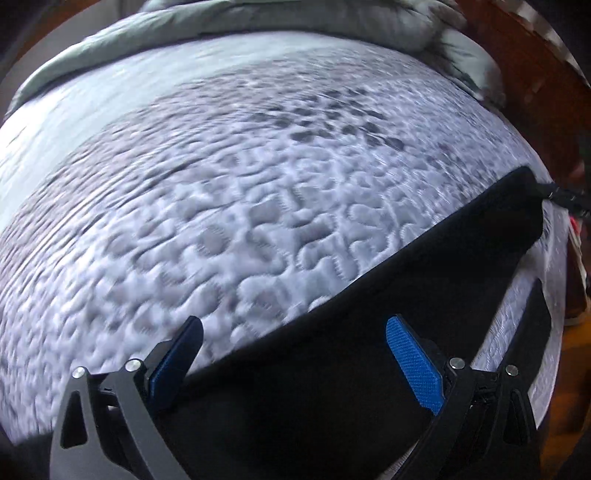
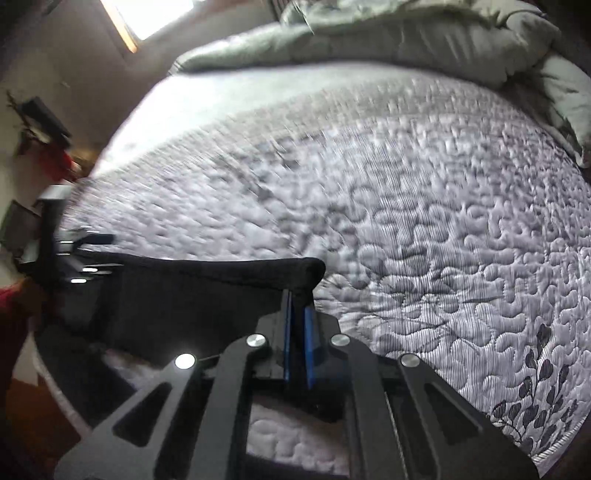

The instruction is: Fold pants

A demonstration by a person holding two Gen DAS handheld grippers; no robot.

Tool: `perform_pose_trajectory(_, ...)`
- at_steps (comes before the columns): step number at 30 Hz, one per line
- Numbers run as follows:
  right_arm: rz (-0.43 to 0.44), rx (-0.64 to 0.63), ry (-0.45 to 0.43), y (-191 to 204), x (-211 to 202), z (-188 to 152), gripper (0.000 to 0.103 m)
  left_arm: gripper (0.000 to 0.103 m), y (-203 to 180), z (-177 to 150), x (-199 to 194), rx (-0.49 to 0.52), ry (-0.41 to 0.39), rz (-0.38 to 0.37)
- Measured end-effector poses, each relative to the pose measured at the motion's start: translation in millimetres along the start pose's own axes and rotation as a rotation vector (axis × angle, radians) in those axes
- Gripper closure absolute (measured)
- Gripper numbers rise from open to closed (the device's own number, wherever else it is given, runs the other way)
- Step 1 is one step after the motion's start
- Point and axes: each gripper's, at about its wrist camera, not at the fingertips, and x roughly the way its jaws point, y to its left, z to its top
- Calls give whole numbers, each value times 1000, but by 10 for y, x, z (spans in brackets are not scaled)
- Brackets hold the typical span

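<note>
From the left wrist, we see our left gripper [image 1: 295,343] with its blue pads spread wide and nothing between them. The black pants [image 1: 369,325] cross the lower frame from about 6 o'clock up to 2 o'clock, lying over the quilted mattress [image 1: 221,221], with one edge running taut toward the far corner. There our right gripper [image 1: 565,199] shows at 3 o'clock, touching that corner. A rumpled grey-green duvet [image 1: 258,22] is bunched at 12 o'clock, well apart from the pants.

From the right wrist, we see our right gripper [image 2: 298,306] with its blue pads drawn nearly together on the thick rolled edge of the pants [image 2: 207,288], probably the waistband, at the frame's centre. The fabric stretches away to 9 o'clock, where the left gripper [image 2: 81,254] appears blurred beside the other end; it looks to be near the cloth, but we cannot tell whether it touches.

We judge the pants light, soft and limp: they will sag wherever unsupported and slide easily over the quilting. The doubled band is the firmest hold, so we would take the free end there with the left pads, keeping the edge taut between both.
</note>
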Motion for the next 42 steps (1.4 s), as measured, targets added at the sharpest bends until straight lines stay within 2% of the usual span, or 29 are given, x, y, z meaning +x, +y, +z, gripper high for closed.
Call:
perform_pose_trajectory(5, 60, -29, -76, 74, -287, -9, 99, 4, -147, 90, 140, 148, 32, -116)
perform_pose_trajectory(7, 69, -35, -99, 104, -363, -18, 99, 4, -191, 87, 181, 170, 54, -157)
perform_pose_trajectory(9, 62, -37, -109, 107, -406, -27, 99, 10, -219, 59, 177, 181, 50, -182)
perform_pose_trajectory(10, 62, -33, -109, 97, -404, -29, 99, 31, -223, 32, 161, 185, 43, -193)
perform_pose_trajectory(11, 62, -24, -109, 82, -401, -33, 99, 56, -222, 8, 145, 185, 40, -188)
perform_pose_trajectory(13, 63, -14, -110, 76, -391, -65, 99, 83, -204, -49, 94, 162, 46, -198)
perform_pose_trajectory(14, 54, -9, -116, 88, -389, -90, 99, 87, -199, -93, 35, 144, 42, -193)
perform_pose_trajectory(15, 43, -8, -122, 96, -390, -104, 99, 89, -195, -153, -58, 142, 20, -180)
perform_pose_trajectory(19, 18, 15, -176, 102, -486, -252, 99, 91, -522, -507, -653, 146, -161, -29)
perform_pose_trajectory(21, 8, 14, -199, 129, -548, -376, 99, 91, -722, -679, -808, 141, -200, 36)
perform_pose_trajectory(23, -13, 5, -213, 167, -589, -529, 99, 91, -1040, -978, -951, 178, -241, 133)
perform_pose_trajectory(26, -22, 11, -216, 205, -621, -820, 99, 91, -1383, -1315, -988, 203, -276, 205)
perform_pose_trajectory(30, -26, 24, -184, 251, -589, -1279, 98, 91, -1526, -1641, -899, 154, -287, 212)
perform_pose_trajectory(33, -29, 51, -160, 288, -571, -1592, 93, 91, -1595, -1897, -757, 115, -247, 202)
perform_pose_trajectory(37, -62, 87, -129, 353, -603, -1904, 71, 91, -1661, -2205, -494, 127, -194, 227)
perform_pose_trajectory(39, -61, 132, -98, 381, -635, -2098, 68, 91, -1672, -2313, -395, 138, -175, 249)
perform_pose_trajectory(41, -45, 208, -65, 358, -653, -2244, 56, 90, -1713, -2399, -352, 151, -199, 282)
perform_pose_trajectory(42, -18, 252, -56, 347, -664, -2331, 54, 90, -1729, -2408, -339, 159, -201, 294)
